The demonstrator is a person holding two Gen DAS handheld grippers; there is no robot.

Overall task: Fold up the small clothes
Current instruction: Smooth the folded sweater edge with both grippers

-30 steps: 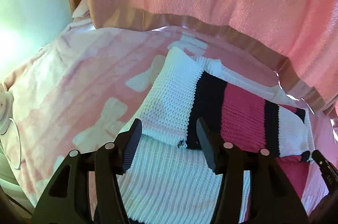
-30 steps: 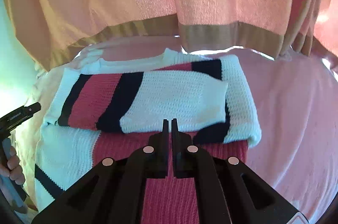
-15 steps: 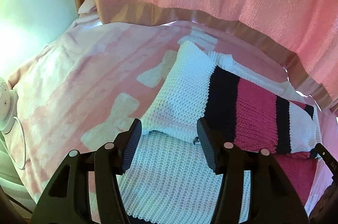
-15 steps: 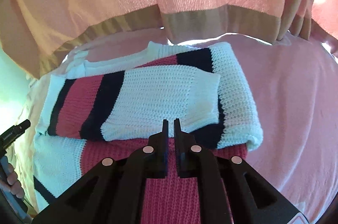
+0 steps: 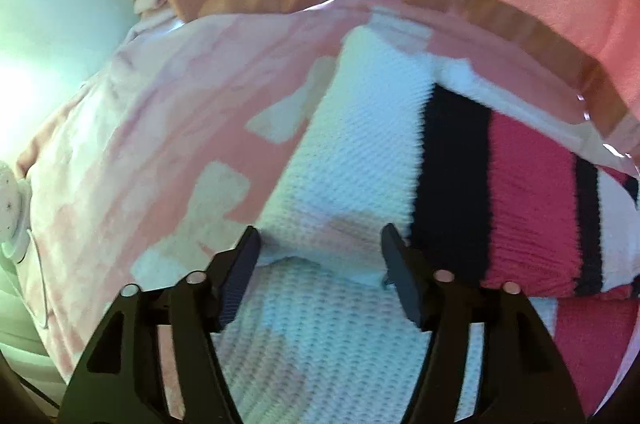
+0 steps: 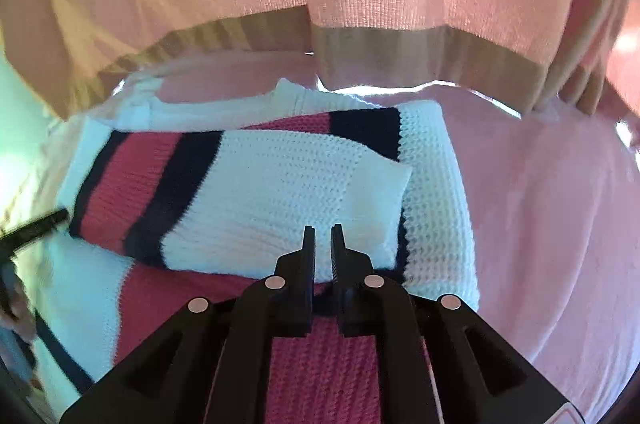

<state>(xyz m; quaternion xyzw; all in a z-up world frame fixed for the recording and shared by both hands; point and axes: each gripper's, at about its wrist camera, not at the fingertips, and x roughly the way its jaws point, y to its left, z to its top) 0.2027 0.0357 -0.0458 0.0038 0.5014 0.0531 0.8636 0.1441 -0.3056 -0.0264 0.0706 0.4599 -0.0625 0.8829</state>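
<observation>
A knitted sweater [image 5: 360, 160] in white, black and pink-red stripes lies on a pink bed cover [image 5: 152, 128], with both sleeves folded across its body. My left gripper [image 5: 320, 256] is open, its fingers either side of the white sleeve end, holding nothing. In the right wrist view the same sweater [image 6: 256, 192] lies ahead, a white sleeve [image 6: 304, 208] folded over it. My right gripper [image 6: 322, 248] is nearly shut with a narrow gap and empty, its tips over the edge of that white sleeve. The left gripper's tip [image 6: 36, 224] shows at the left edge.
A pink curtain with a tan hem [image 6: 400, 8] hangs just behind the sweater. A white round object with a cord [image 5: 12, 208] sits at the far left edge of the bed cover. Bare pink cover [image 6: 552, 224] lies to the right of the sweater.
Both grippers have moved forward over the sweater toward the folded sleeves. The right gripper's gap has widened very slightly. The sweater has not moved.
</observation>
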